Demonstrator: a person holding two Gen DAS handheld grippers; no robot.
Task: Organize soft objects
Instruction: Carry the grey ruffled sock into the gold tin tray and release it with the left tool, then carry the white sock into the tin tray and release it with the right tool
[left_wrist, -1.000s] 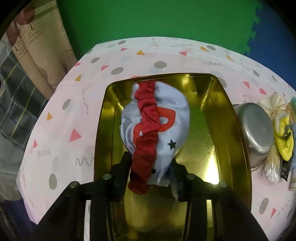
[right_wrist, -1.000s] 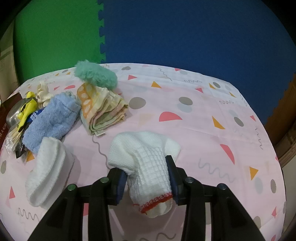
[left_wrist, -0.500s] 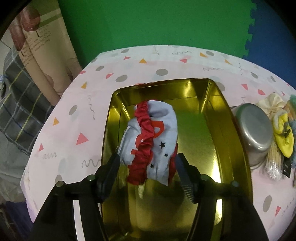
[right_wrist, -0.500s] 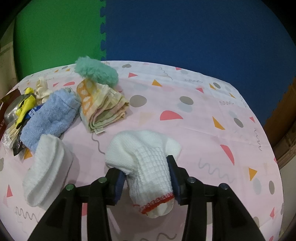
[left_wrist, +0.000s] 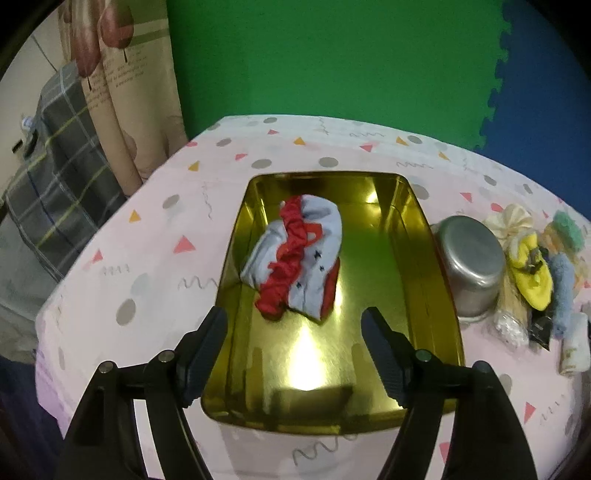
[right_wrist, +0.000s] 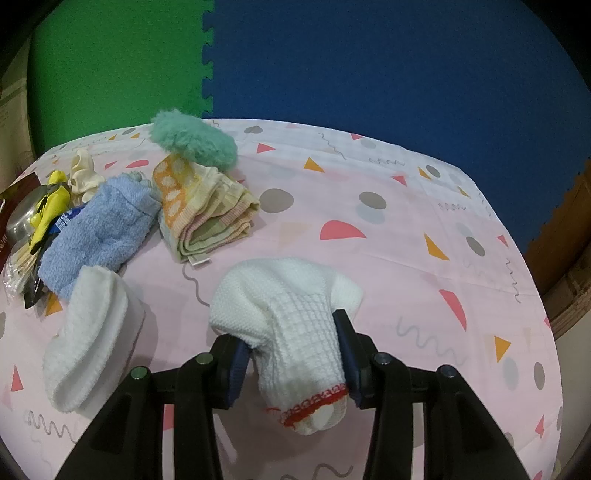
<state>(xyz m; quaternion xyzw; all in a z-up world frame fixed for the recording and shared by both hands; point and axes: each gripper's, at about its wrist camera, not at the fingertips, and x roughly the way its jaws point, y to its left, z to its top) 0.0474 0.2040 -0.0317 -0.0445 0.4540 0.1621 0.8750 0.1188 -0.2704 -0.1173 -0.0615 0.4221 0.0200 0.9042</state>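
A light-blue and red cloth (left_wrist: 295, 258) lies crumpled in the gold tray (left_wrist: 436, 280), left of its middle. My left gripper (left_wrist: 295, 325) hangs above the tray's near half, its jaws opening, nothing between them. In the right wrist view, my right gripper (right_wrist: 291, 336) is shut on a white knit sock with a red cuff trim (right_wrist: 295, 332), whose toe rests on the pink tablecloth (right_wrist: 406, 206). A second white sock (right_wrist: 88, 339) lies to the left. Farther back sit a blue fluffy sock (right_wrist: 99, 232), a folded striped towel (right_wrist: 203, 206) and a green fluffy item (right_wrist: 192, 138).
A steel pot (left_wrist: 471, 258) stands right of the tray, with a yellow item (left_wrist: 528, 269), a cream bow (left_wrist: 511, 221) and small packets beside it. Green and blue foam mats rise behind the table. A plaid fabric (left_wrist: 59, 177) lies off the table's left edge.
My left gripper let go of the blue and red cloth, opened wide and drew back and up; the cloth now lies in the tray. The right gripper stayed put, holding the sock.
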